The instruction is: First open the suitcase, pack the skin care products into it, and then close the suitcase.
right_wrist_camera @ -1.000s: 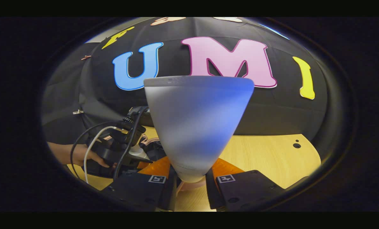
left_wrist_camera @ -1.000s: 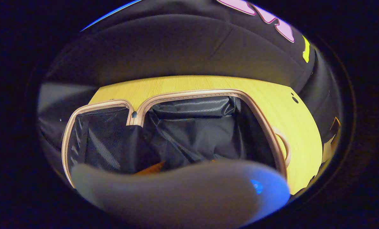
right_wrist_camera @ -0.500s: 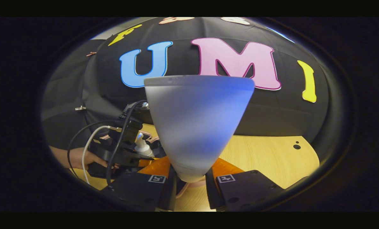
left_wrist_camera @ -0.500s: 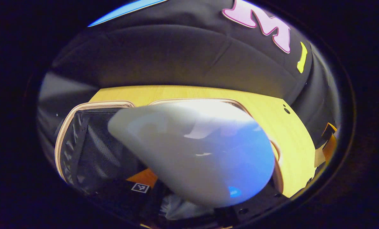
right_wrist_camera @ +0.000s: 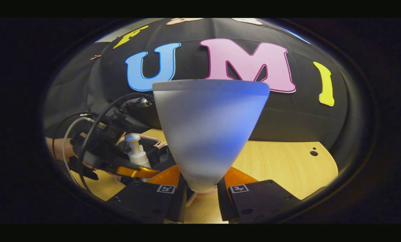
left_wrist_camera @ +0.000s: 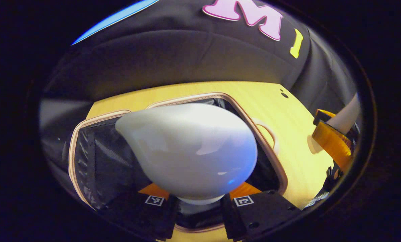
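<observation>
- Left gripper view: the left gripper (left_wrist_camera: 200, 205) clenches a pump bottle (left_wrist_camera: 190, 153) above the open suitcase (left_wrist_camera: 86, 161) on the table (left_wrist_camera: 288, 114).
- Lower it well inside the lining before letting go.
- Right gripper view: the right gripper (right_wrist_camera: 202, 195) grasps a tube (right_wrist_camera: 210, 131); keep it clear.

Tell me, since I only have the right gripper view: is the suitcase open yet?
Observer: Yes. In the left gripper view the suitcase lies open on the table, with black lining showing in both halves.
Operator: Where is the left one's bottle relative to it?
Observer: The left hand-held gripper holds the white bottle by its narrow end, in front of the open case. I cannot tell how high above it.
Operator: Anything packed already?
Observer: I see no product on the lining that shows, though the bottle hides much of it.
</observation>
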`<state>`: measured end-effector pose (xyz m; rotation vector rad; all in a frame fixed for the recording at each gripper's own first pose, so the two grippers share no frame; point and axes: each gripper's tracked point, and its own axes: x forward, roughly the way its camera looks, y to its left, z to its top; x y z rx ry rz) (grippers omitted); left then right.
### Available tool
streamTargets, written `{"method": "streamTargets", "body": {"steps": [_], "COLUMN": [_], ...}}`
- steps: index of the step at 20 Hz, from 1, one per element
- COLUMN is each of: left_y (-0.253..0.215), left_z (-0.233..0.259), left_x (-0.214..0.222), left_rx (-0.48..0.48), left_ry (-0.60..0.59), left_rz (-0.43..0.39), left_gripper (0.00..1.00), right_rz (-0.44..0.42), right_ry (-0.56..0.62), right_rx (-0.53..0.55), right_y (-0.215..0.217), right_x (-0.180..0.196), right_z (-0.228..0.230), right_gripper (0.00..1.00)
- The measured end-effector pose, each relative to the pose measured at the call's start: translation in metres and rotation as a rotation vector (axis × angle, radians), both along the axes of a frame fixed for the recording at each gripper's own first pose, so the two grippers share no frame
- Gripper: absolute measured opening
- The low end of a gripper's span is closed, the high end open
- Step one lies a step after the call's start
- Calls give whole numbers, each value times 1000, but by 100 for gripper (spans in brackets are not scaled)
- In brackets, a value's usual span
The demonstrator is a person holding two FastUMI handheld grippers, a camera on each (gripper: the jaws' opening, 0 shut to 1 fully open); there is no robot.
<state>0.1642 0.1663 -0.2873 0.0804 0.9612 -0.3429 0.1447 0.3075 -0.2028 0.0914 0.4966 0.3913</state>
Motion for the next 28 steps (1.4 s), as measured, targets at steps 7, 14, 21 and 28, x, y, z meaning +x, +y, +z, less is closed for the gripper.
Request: {"method": "streamTargets", "body": {"steps": [7, 14, 21, 28], "left_y": [9, 19, 67, 122], "left_z": [-30, -34, 56, 138], "left_x": [27, 48, 45, -27], "left_rx": [38, 42, 44, -12], "left_ry": [51, 43, -315, -554], "left_rz": [101, 171, 316, 436], "left_gripper": [63, 64, 86, 98], "right_rz": [-21, -16, 30, 5], "right_ry": [26, 44, 135, 351], "right_rx": [22, 16, 16, -47], "right_y": [-11, -7, 39, 75], "right_x": [6, 8, 9, 9], "right_z": [-4, -13, -33, -97], "right_gripper": [43, 43, 43, 43]}}
